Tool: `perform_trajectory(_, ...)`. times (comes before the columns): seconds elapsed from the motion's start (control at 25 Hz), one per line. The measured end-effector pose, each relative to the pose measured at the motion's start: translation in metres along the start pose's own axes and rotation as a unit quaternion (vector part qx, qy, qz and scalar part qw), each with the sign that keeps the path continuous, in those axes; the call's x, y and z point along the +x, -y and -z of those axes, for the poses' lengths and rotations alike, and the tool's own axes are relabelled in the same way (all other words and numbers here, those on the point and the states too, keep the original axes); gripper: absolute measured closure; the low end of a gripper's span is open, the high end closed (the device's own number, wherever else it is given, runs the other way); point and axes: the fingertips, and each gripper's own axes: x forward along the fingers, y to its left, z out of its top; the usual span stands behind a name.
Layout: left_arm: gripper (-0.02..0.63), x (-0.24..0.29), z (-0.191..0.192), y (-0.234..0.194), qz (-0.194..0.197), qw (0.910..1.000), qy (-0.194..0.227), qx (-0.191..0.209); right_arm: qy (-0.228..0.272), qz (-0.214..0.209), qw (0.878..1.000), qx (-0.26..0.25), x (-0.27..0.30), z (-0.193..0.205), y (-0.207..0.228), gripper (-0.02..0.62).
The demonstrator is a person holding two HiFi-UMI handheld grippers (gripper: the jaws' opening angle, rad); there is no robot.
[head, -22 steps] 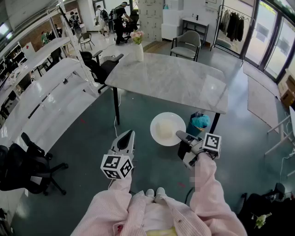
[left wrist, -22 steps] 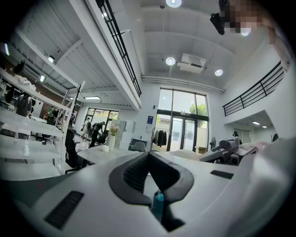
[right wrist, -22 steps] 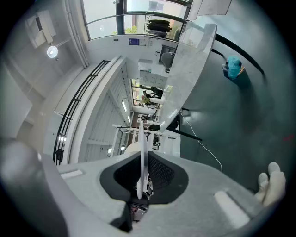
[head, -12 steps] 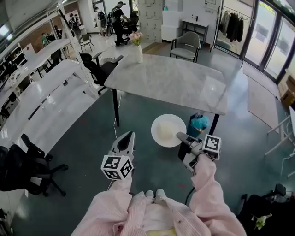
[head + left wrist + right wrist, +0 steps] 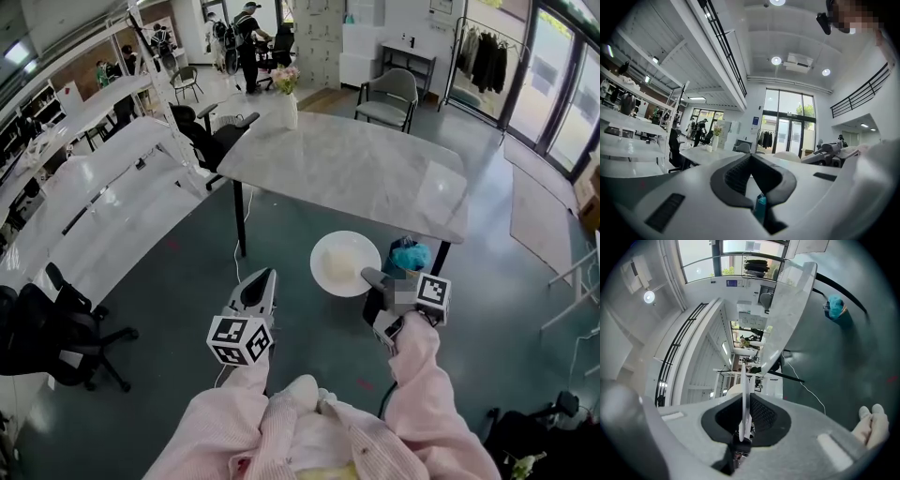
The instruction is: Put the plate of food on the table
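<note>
Biggest worry for us: the plate (image 5: pixel 344 263) is only pinched at one spot on its rim, so it could sag or twist and dump the pale food before it gets over the table (image 5: pixel 356 164). Right now it hangs just short of the table's near edge, not over the top yet. Our right gripper (image 5: pixel 370 277) has its jaws clamped thin on that rim. The left gripper (image 5: pixel 262 278), further back from the table, is closed up and holding nothing.
</note>
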Motion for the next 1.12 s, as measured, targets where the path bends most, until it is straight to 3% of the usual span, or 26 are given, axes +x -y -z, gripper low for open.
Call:
perform_trajectory(0.36, 0.609, 0.043, 0.004, -0.029, -0.016, 0.9998, -0.004, -0.008, -0.011, -0.003, 1.0, 0.01, 0.043, -0.033, 0.013, 0.568)
perform_trajectory(1.12, 0.609, 0.217, -0.017, -0.143, -0.018, 0.9991, -0.021, -0.031, -0.02, -0.009, 0.999, 0.032, 0.213, -0.153, 0.031, 0.568)
